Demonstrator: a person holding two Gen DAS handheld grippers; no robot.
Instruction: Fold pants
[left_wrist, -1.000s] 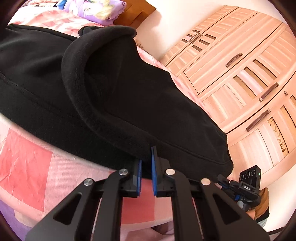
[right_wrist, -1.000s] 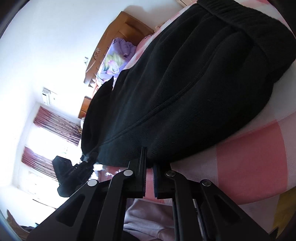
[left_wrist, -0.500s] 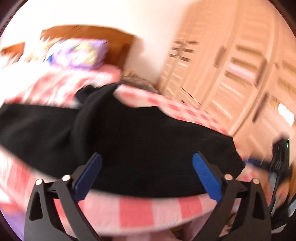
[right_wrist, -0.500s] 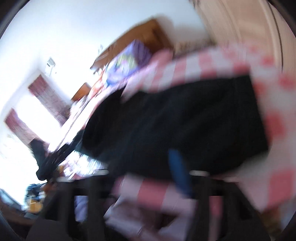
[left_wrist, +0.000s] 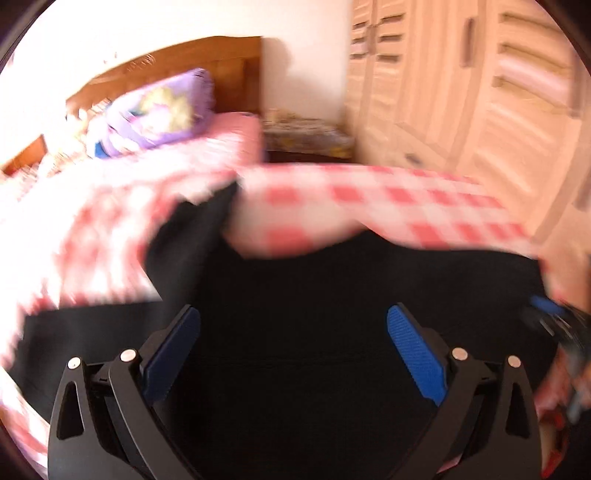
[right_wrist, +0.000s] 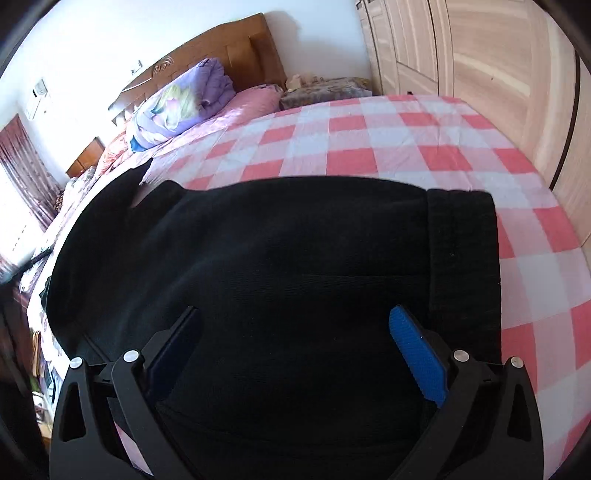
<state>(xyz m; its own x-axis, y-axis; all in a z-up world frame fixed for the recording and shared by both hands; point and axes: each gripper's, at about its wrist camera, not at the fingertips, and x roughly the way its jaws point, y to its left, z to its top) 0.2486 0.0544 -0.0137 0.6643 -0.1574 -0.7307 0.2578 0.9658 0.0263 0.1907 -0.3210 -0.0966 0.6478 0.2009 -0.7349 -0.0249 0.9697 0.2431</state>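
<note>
You held both grippers wide open and empty: left gripper (left_wrist: 293, 350), right gripper (right_wrist: 295, 350). The black pants (right_wrist: 277, 266) lay folded across frame centre on the checked bedsheet (right_wrist: 388, 140).

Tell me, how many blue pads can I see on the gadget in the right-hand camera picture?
2. One blue pad lines the inner face of the finger at lower right; the other blue pad lines the finger at lower left, in shadow. Both hang above the black pants, spread wide apart.

Matt black fleece pants (right_wrist: 277, 258) (ribbed waistband), checked cotton bedsheet (right_wrist: 388, 140), glossy wooden headboard (right_wrist: 236, 48), ridged blue fingers (right_wrist: 417, 354)
</note>
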